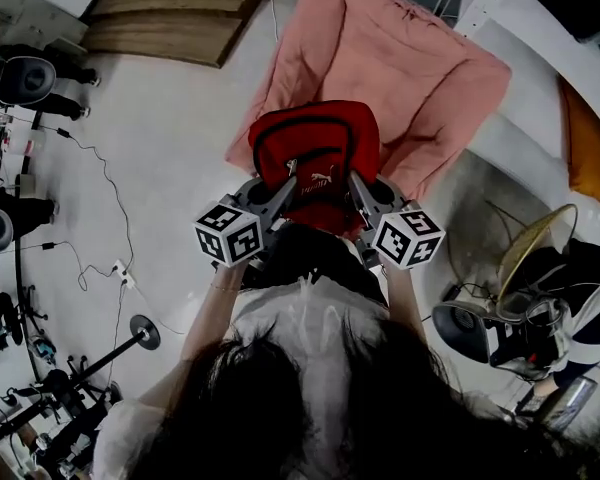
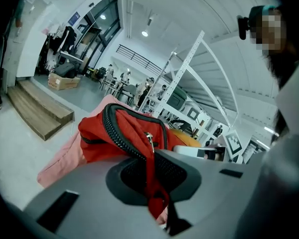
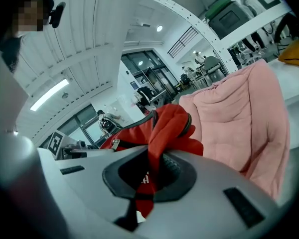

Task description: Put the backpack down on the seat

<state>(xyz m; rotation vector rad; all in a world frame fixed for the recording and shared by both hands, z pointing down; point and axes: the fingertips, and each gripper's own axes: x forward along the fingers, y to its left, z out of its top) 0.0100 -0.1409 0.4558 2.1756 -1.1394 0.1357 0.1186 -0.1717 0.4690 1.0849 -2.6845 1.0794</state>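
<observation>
A red backpack (image 1: 315, 158) with black zips hangs between my two grippers, close in front of the person's body. My left gripper (image 1: 285, 190) is shut on the backpack's left edge; its red fabric (image 2: 152, 173) runs down between the jaws. My right gripper (image 1: 357, 190) is shut on the right edge, with a fold of red fabric (image 3: 152, 168) pinched in the jaws. Beyond the backpack lies the seat, covered by a pink quilted blanket (image 1: 380, 68). The same blanket (image 3: 239, 128) fills the right of the right gripper view.
A white bench or bed edge (image 1: 540, 98) with an orange cushion (image 1: 590, 148) lies at the right. A fan (image 1: 525, 258) and bags crowd the floor at lower right. Wooden steps (image 1: 170, 13) sit at the top left; cables, stands and speakers line the left side.
</observation>
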